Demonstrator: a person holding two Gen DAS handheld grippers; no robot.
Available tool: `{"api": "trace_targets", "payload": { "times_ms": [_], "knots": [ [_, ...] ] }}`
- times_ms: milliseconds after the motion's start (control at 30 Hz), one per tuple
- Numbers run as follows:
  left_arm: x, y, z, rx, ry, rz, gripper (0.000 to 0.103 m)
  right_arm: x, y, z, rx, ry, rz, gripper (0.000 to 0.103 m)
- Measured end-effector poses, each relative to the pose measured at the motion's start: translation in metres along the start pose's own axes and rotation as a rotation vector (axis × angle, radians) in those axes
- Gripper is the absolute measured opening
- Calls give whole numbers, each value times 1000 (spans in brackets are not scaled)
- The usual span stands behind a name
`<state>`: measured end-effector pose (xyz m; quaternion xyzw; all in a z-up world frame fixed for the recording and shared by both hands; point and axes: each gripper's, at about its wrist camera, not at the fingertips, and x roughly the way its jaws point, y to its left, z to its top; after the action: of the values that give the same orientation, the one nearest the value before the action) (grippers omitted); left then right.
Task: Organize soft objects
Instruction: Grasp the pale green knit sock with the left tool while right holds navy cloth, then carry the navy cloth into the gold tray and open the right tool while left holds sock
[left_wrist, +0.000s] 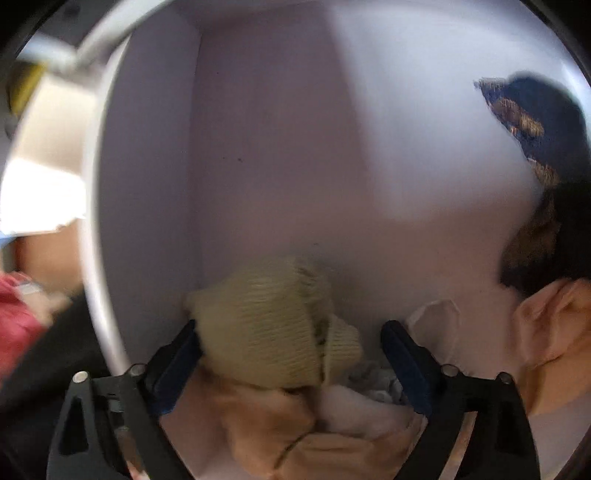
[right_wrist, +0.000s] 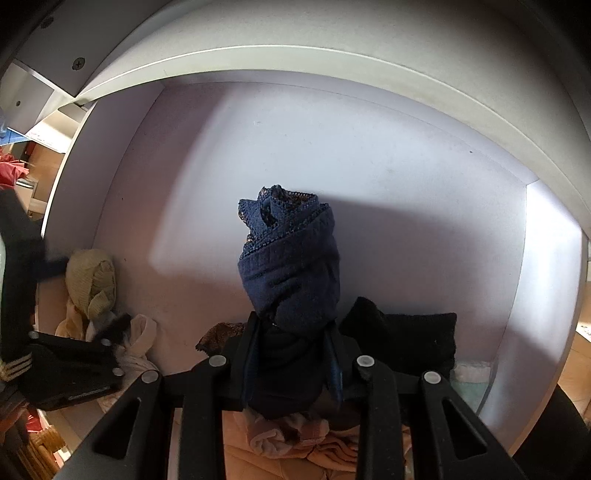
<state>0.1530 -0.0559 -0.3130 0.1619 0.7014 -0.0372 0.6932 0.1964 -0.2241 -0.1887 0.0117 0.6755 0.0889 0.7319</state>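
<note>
My right gripper (right_wrist: 293, 332) is shut on a rolled navy garment with lace trim (right_wrist: 290, 266), held upright inside a white cupboard compartment (right_wrist: 369, 155). The same navy roll shows at the right edge of the left wrist view (left_wrist: 543, 122). My left gripper (left_wrist: 291, 343) is open inside the same compartment, its fingers on either side of a rolled cream knitted piece (left_wrist: 273, 325) that rests on a pile of peach and white soft items (left_wrist: 295, 421). In the right wrist view the cream roll (right_wrist: 90, 280) sits in the compartment's left corner, with the left gripper (right_wrist: 74, 354) just in front of it.
Black folded fabric (right_wrist: 406, 332) and a brown lace piece (right_wrist: 221, 332) lie behind the right gripper. Peach garments (right_wrist: 295, 443) lie beneath it. A peach item (left_wrist: 554, 332) sits at the right in the left wrist view. Red cloth (left_wrist: 14, 321) lies outside on the left.
</note>
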Motion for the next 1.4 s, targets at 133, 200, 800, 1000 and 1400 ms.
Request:
{"api": "trace_targets", "payload": {
  "times_ms": [133,200,800,1000,1400],
  "knots": [
    [-15,-9,2,3,-82,-156,96,-4,-4,-2,25,-13,3,30],
    [-17,-21,1,45,-101,-151,96,-6,-6,-3,23,-15,-5,30],
    [-5,-9,0,-28,-125,-149,62,-75,40,-25,-238,-121,-152,29],
    [-2,7,0,-86,-125,-206,60,-116,45,-42,-312,-168,-119,29],
    [-16,4,-12,-126,-88,-162,103,-168,48,-74,-295,-290,-11,29]
  ]
}}
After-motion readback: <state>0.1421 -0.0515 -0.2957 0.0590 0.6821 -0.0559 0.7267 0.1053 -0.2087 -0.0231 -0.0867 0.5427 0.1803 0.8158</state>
